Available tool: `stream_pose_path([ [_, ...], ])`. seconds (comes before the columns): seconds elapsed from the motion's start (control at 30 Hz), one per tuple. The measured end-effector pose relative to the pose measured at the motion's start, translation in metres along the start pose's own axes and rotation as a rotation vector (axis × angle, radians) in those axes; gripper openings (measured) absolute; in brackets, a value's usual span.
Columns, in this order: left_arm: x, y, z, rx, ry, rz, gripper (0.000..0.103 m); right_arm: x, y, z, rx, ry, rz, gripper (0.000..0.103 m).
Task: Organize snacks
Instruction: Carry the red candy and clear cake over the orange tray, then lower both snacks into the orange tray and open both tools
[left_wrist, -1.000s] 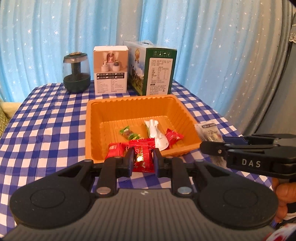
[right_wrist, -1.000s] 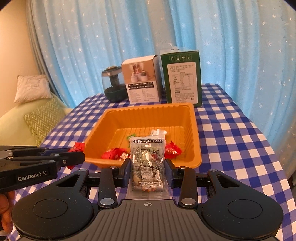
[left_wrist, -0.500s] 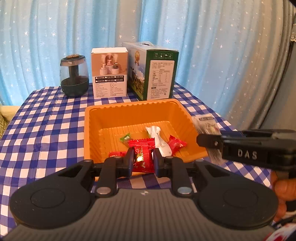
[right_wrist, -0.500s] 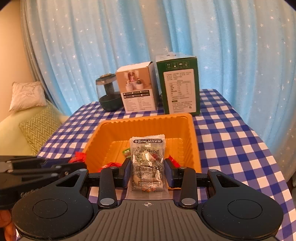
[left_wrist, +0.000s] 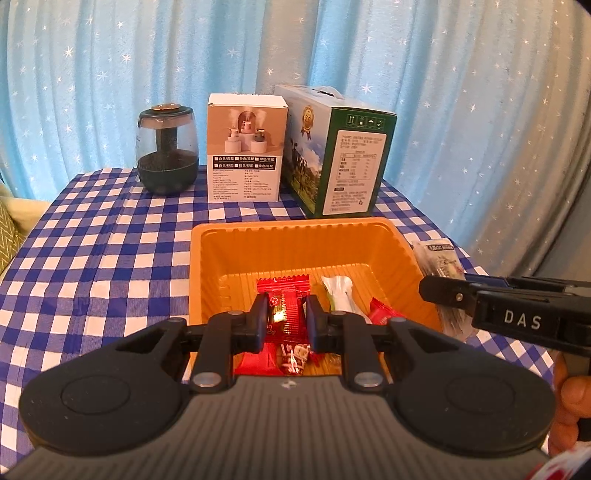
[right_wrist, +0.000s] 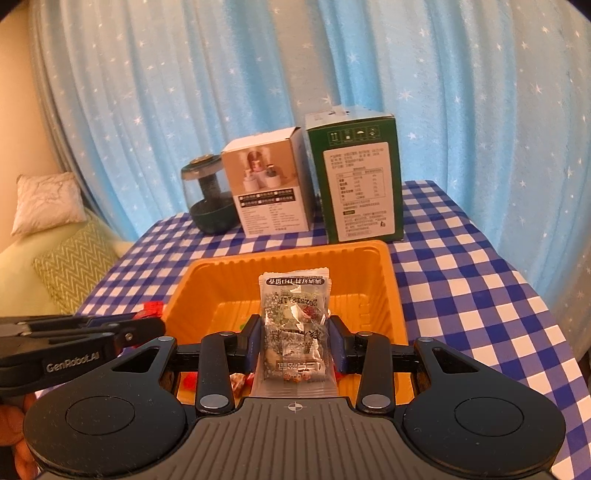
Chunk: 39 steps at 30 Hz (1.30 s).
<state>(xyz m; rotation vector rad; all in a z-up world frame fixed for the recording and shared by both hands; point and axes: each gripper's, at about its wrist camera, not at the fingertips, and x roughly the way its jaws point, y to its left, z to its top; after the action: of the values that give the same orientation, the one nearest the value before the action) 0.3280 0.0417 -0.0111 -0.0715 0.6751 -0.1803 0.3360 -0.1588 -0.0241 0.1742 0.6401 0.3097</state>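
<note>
The left gripper (left_wrist: 286, 319) pinches a red candy (left_wrist: 283, 308), the right gripper (right_wrist: 294, 341) a clear snack packet (right_wrist: 295, 325). Both hang over the orange tray (left_wrist: 295, 230), probably so each drops among the sweets already inside.

Soft daylight is glowing through the blue curtain (left_wrist: 110, 92), fisheye bending is curving the edges, corners are darkening, and distant print is staying slightly blurred.

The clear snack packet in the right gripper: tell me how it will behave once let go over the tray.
The clear snack packet stands up past the right gripper without drooping, so probably fairly stiff. Its film looks glossy, likely slippery. It seems light and flat, so it should land in the orange tray without rolling.
</note>
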Motion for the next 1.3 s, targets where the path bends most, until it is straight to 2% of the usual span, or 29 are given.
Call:
stream_pose_path([
  [0.57, 0.039, 0.008, 0.013, -0.025, 0.039, 0.006, 0.019, 0.047, -0.009, 0.017, 0.023, 0.036, 0.000, 0.038],
  [1.3, 0.064, 0.015, 0.019, -0.041, 0.041, 0.021, 0.019, 0.064, -0.016, 0.017, 0.016, 0.055, -0.012, 0.038],
])
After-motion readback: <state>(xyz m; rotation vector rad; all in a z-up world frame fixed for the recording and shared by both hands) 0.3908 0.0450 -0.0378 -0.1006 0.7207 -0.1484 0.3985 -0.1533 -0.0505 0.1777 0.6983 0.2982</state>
